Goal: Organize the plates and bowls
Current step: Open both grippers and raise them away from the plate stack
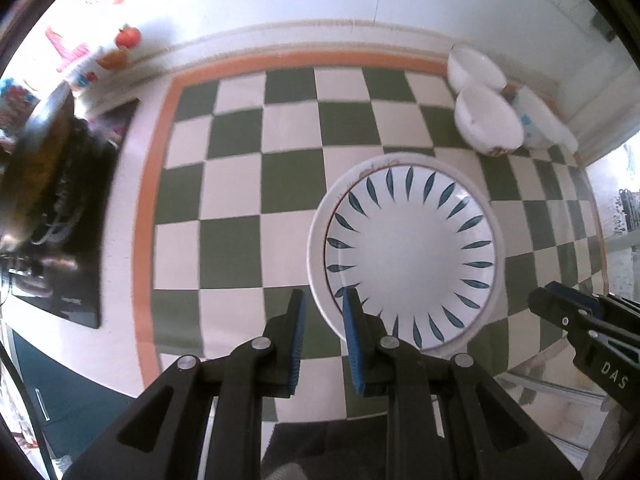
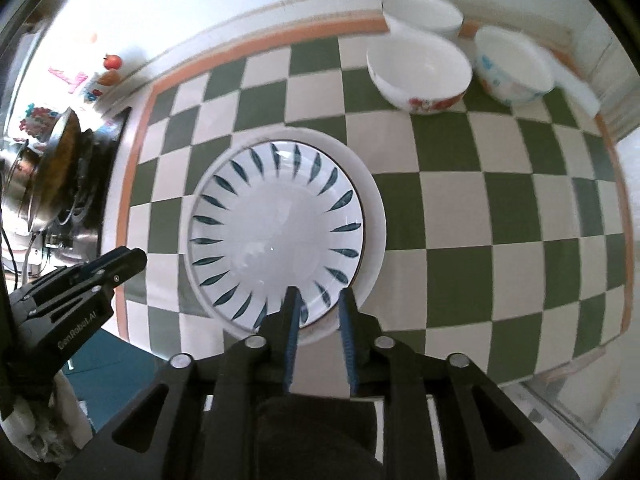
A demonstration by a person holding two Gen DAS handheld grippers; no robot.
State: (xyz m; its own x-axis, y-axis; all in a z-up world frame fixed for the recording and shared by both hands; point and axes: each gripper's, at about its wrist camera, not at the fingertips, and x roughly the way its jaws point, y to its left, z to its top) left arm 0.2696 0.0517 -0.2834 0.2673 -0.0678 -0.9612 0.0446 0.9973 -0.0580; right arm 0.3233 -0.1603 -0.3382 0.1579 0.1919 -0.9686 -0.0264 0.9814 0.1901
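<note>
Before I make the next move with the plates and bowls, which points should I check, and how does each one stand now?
1. Leaf-pattern plate rests inside the larger white plate: ok, though it sits off-centre.
2. Left gripper is free: ok, jaws slightly apart with nothing between them.
3. Right gripper is free: ok, jaws slightly apart and empty, above the plate's near edge.
4. Bowls are gathered into one stack: not ok. The red-flower bowl, blue-pattern bowl and plain white bowl stand side by side at the far corner.
5. Plain white bowl is a single bowl: cannot tell.
</note>
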